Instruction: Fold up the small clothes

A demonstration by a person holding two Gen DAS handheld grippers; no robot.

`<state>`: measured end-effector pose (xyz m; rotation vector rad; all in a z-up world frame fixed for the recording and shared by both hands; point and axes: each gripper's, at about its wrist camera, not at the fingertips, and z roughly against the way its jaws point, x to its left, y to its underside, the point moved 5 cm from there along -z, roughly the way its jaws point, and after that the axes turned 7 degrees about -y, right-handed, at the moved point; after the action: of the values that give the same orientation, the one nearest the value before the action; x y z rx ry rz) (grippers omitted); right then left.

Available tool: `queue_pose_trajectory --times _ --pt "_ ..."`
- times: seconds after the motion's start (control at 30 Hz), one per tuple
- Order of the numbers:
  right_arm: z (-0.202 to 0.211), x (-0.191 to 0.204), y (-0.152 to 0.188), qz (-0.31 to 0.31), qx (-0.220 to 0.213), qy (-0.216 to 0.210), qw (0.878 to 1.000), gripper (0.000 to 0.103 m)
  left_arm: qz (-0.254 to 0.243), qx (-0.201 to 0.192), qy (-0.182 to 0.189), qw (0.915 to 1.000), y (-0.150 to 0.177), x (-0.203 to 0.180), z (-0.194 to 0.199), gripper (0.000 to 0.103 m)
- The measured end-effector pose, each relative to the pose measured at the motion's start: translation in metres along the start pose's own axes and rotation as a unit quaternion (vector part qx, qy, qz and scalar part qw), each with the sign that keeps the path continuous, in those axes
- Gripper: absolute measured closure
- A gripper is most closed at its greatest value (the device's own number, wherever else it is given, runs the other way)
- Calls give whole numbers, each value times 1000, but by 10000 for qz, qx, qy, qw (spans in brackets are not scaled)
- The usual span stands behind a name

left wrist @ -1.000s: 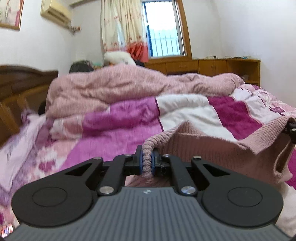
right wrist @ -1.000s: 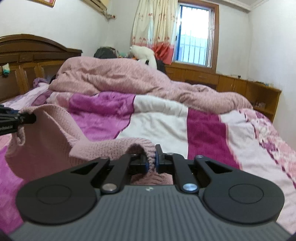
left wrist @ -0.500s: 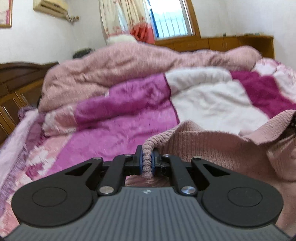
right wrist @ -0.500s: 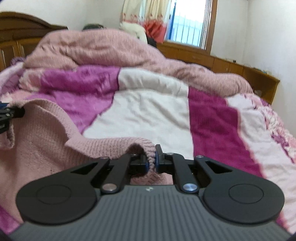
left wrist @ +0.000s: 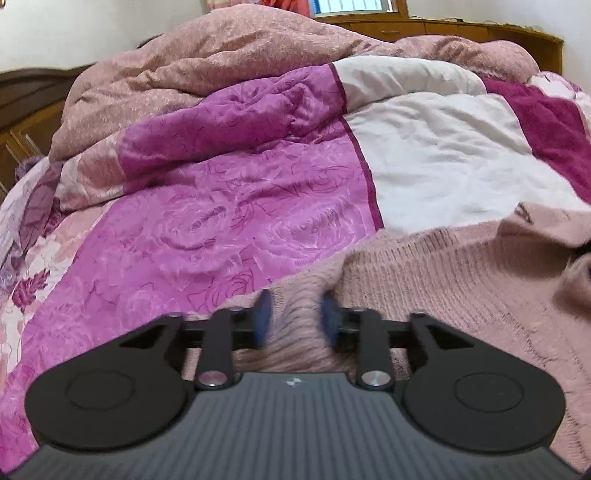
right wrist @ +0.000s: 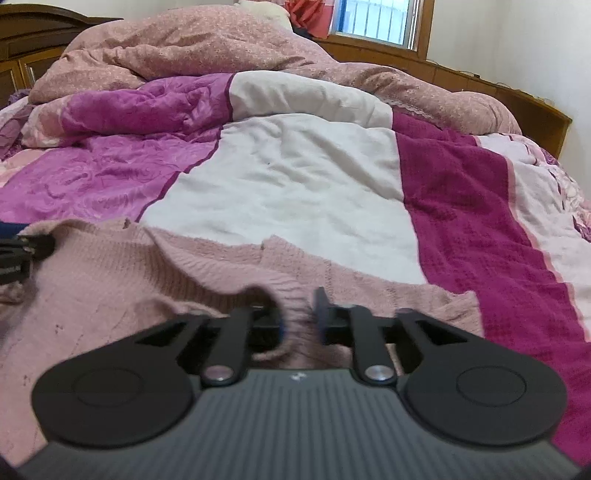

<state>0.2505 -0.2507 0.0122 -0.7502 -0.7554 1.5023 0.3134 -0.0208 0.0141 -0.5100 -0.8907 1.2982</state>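
Note:
A small pink knitted sweater (left wrist: 461, 280) lies on the bed, spread low across the quilt; it also shows in the right wrist view (right wrist: 110, 280). My left gripper (left wrist: 295, 319) is open, its blue-padded fingers apart with a fold of the sweater's edge loose between them. My right gripper (right wrist: 299, 314) is open too, with the other edge of the sweater between its fingers. The left gripper's tip (right wrist: 22, 254) shows at the left edge of the right wrist view, by the sweater's far corner.
The bed is covered by a patchwork quilt (right wrist: 295, 177) of purple, white and magenta panels. A bunched pink duvet (left wrist: 229, 62) is heaped at the head end. A wooden headboard (right wrist: 33, 22) and a wooden cabinet (right wrist: 535, 110) under the window border the bed.
Both grippers have come down to the bed with the sweater and opened. The sweater, held up before, now lies on the quilt.

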Motion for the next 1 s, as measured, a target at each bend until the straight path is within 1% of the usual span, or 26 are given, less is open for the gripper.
queue_pose_trajectory --times 0.03,0.07,0.13,0.17,0.23,0.33,0.5,0.6,0.73,0.83,0.93,0.97,1.0 --pt "4 -3 -2 -34 -5 -12 10000 60 58 -14 28 10000 -2 4 5 50" --pt "8 -6 -3 -76 -24 -66 9999 59 98 -39 62 9999 -4 8 11 49" --pt "18 -11 -5 -133 -23 -181 9997 58 159 -109 115 9997 -9 16 25 46" --pt "24 -14 -5 -143 -20 -221 9997 58 191 -138 148 9996 -10 21 33 42" --pt "35 -19 -6 -124 -32 -244 9996 58 252 -213 223 9992 -13 31 46 37" --pt "51 -24 -4 -21 -59 -274 9996 58 270 -236 253 9990 -13 46 64 37" --pt "72 -21 5 229 -16 -403 9989 58 -134 49 297 9995 2 58 81 36" --pt "81 -16 12 358 -12 -514 9980 58 -304 118 481 9983 14 58 86 36" --pt "80 -9 21 413 107 -670 9968 58 -571 201 599 9964 29 48 82 36" --pt "75 -2 26 499 193 -711 9960 58 -831 245 648 9941 37 37 75 36" --pt "70 4 30 666 210 -709 9950 58 -1124 338 596 9913 45 27 62 36" --pt "68 6 31 716 209 -732 9945 58 -1192 323 518 9910 48 24 58 39" --pt "66 7 31 749 206 -744 9942 58 -1233 306 493 9907 49 23 54 44"
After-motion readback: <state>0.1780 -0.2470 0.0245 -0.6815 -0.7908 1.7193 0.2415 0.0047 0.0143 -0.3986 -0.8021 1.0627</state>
